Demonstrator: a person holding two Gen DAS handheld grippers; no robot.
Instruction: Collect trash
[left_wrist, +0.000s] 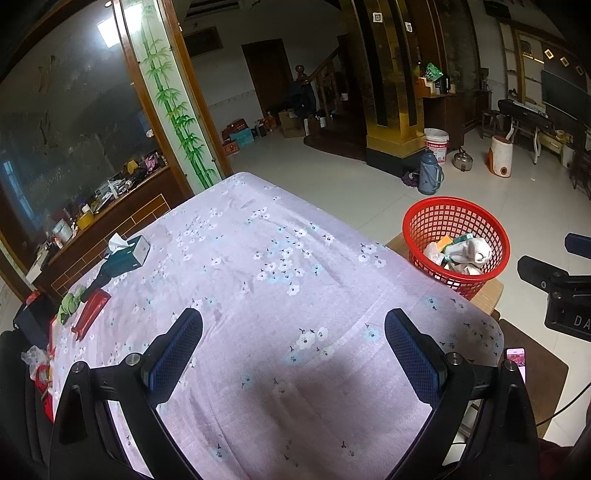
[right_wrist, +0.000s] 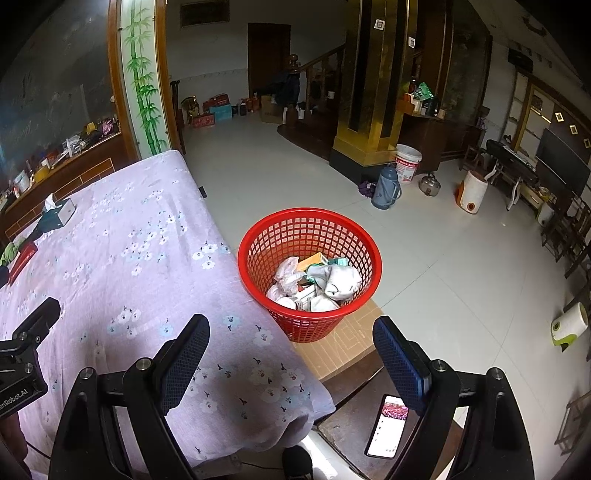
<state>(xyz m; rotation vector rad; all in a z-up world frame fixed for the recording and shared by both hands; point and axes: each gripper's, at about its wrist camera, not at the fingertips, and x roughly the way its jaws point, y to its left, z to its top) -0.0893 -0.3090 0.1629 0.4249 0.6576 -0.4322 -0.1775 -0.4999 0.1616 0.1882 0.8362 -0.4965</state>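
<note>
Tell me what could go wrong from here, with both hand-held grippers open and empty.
The red basket is already heaped and sits on a cardboard box beside the table; another drop may spill out or tip it. The red wrapper lies beside the tissue box, easily mistaken for trash. The phone lies under the right hand-held gripper.

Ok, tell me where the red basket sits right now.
The red basket sits on a cardboard box just off the table's right edge, ahead of the open right tongs.
</note>
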